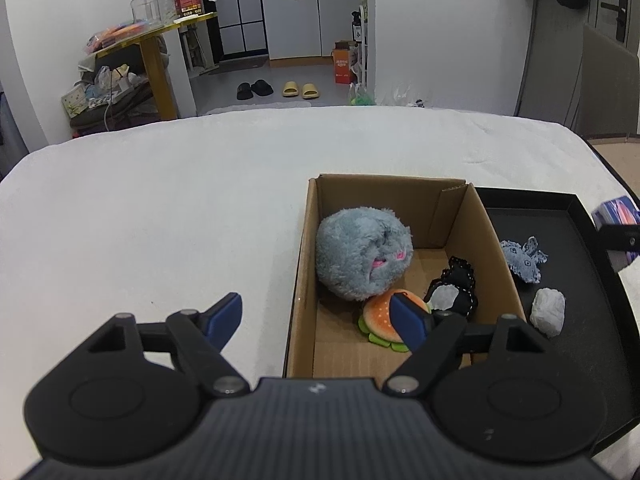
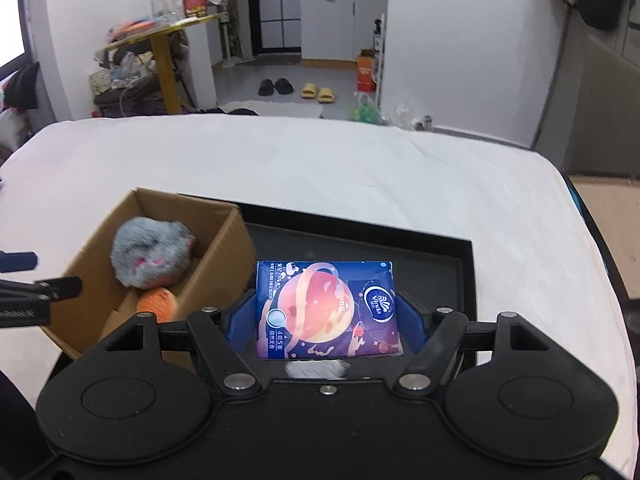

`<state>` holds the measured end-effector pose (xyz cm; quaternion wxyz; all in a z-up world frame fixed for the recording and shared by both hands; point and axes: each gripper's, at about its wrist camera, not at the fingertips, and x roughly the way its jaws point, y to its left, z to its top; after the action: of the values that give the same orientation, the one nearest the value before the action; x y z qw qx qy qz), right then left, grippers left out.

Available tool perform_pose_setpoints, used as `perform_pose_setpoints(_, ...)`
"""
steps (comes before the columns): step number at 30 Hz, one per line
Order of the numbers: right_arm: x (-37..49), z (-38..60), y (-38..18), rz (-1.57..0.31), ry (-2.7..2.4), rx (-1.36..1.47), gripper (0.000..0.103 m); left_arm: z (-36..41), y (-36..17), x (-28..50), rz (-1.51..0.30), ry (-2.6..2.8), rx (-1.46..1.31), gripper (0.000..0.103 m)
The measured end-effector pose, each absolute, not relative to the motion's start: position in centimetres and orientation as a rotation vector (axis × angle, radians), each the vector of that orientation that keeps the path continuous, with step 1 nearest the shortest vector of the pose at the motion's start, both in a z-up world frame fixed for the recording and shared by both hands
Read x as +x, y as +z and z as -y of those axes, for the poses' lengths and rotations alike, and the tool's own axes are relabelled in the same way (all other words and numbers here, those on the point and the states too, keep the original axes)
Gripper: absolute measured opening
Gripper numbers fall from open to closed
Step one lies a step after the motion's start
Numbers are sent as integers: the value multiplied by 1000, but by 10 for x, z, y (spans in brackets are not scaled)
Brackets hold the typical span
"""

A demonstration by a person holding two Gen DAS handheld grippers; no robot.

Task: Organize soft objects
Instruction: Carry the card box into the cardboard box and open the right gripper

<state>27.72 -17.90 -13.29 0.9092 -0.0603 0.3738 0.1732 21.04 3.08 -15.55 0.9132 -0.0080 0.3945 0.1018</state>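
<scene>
The right claw (image 2: 328,320) is clenched on a tissue pack (image 2: 326,310), held above the black tray (image 2: 466,276) just right of the cardboard box (image 2: 224,264). The left claw (image 1: 316,320) hangs released over the box's near-left corner. Next, I judge, the pack must be carried over the box and let go.

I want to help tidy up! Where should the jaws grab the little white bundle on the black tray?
Probably from above, across the narrow middle of the white bundle. It lies alone on the black tray, clear of the denim toy and the cardboard box, leaving both sides free.
</scene>
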Motion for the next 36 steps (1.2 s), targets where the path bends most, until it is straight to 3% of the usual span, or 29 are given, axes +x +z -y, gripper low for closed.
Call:
perform_pose_setpoints(31, 283, 68, -105, -695, 559, -245, 70, -65, -173, 215, -849, 168, -185, 9)
perform_pose_setpoints(36, 287, 56, -103, -664, 569, -243, 74, -72, -173, 213, -842, 156, -205, 7)
